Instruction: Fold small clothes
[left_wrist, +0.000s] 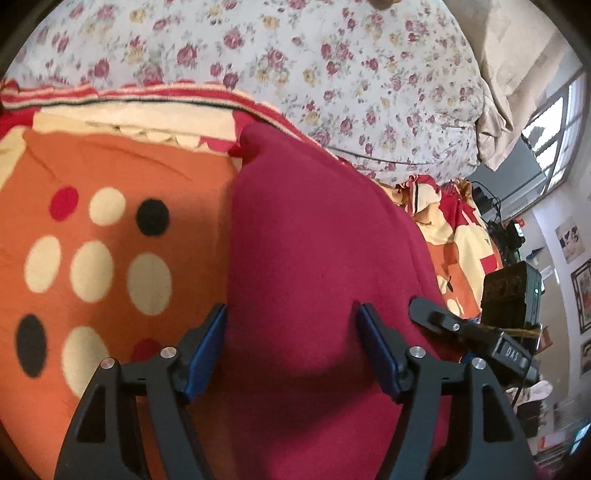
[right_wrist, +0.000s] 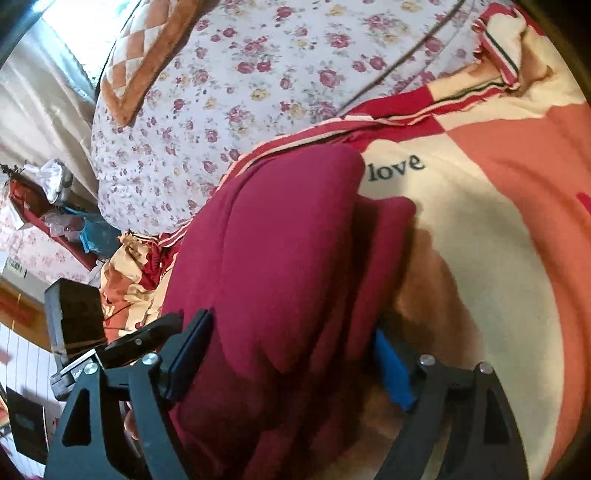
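A dark red garment (left_wrist: 317, 251) lies folded on an orange, cream and red blanket (left_wrist: 122, 166). In the left wrist view my left gripper (left_wrist: 291, 317) is open, its blue-padded fingers (left_wrist: 210, 347) spread wide just over the garment's near part. The right gripper's finger shows at its right edge (left_wrist: 436, 317). In the right wrist view the garment (right_wrist: 280, 258) is bunched in thick folds. My right gripper (right_wrist: 291, 343) is open, with the cloth between its jaws; the right blue pad (right_wrist: 395, 373) is partly hidden by a fold.
A floral quilt (left_wrist: 332, 66) lies behind the blanket (right_wrist: 498, 221), which carries the word "love" (right_wrist: 397, 168). A patterned pillow (right_wrist: 140, 55) lies on the quilt. A black box (left_wrist: 509, 295) and clutter stand beside the bed, with a window (left_wrist: 557, 122) beyond.
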